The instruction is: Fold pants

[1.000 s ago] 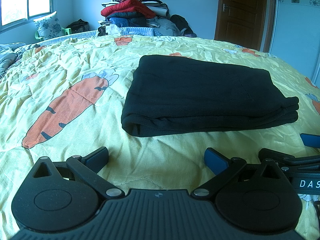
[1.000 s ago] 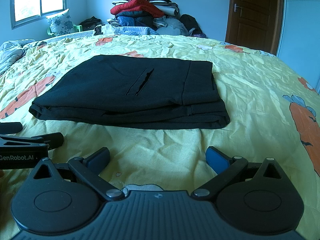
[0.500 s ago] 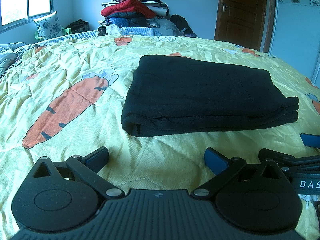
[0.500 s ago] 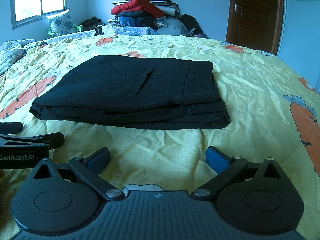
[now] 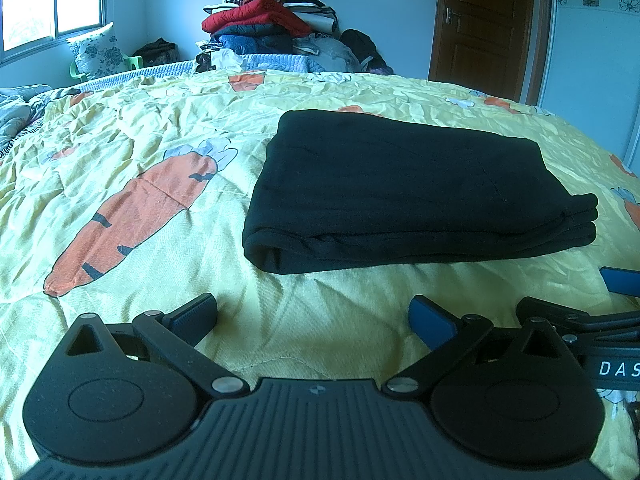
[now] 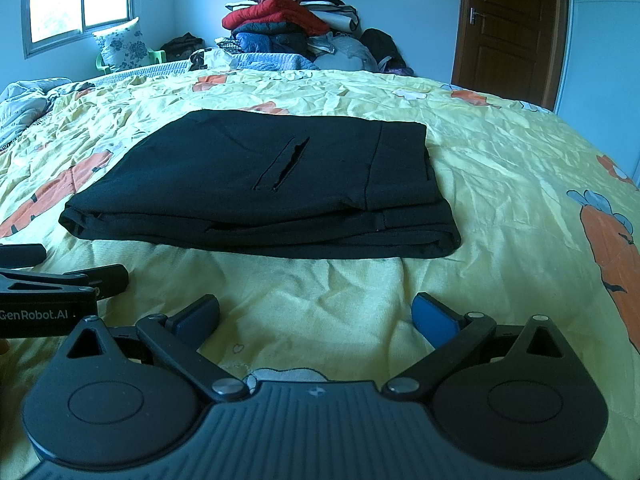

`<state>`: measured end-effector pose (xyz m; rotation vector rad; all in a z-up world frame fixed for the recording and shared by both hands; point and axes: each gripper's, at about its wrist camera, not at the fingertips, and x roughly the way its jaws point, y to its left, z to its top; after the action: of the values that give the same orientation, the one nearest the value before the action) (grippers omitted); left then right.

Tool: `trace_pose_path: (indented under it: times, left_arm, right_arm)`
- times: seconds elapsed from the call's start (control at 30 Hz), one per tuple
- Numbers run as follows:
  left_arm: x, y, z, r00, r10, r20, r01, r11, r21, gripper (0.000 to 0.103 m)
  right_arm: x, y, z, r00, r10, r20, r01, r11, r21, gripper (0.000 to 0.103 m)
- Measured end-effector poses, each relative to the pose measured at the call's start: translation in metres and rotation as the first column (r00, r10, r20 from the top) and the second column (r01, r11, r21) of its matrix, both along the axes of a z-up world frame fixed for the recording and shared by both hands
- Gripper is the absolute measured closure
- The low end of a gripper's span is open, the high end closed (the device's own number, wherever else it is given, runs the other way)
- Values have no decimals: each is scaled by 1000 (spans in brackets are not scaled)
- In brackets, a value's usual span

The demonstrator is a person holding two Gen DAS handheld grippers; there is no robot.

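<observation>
Black pants [image 5: 408, 192] lie folded into a flat stacked rectangle on the yellow carrot-print bedspread [image 5: 160, 152]; in the right wrist view the pants [image 6: 280, 184] show a pocket slit on top. My left gripper [image 5: 314, 318] is open and empty, low over the bedspread just in front of the pants' near edge. My right gripper [image 6: 316, 316] is open and empty, also just short of the pants. Each gripper shows at the edge of the other's view: the right one [image 5: 592, 320], the left one [image 6: 60, 280].
A tall pile of clothes and bedding [image 5: 272, 28] stands beyond the far end of the bed. A floral pillow [image 5: 98, 52] on a green chair is by the window. A wooden door [image 5: 484, 20] is at the back right.
</observation>
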<state>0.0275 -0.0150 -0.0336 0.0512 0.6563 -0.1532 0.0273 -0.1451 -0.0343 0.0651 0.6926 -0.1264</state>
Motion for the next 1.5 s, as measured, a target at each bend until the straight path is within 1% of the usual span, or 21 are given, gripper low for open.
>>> trace_pose_path:
  times: [0.2, 0.37, 1.5]
  left_arm:
    - [0, 0, 0, 1000, 0, 0, 0, 1000, 0, 0]
    - [0, 0, 0, 1000, -1, 0, 1, 1000, 0, 0]
    - [0, 0, 0, 1000, -3, 0, 3, 1000, 0, 0]
  right_arm:
    - [0, 0, 0, 1000, -4, 0, 4, 1000, 0, 0]
    - [1, 2, -1, 999, -46, 0, 46, 999, 0, 0]
    - [1, 3, -1, 999, -44, 1, 44, 999, 1, 0]
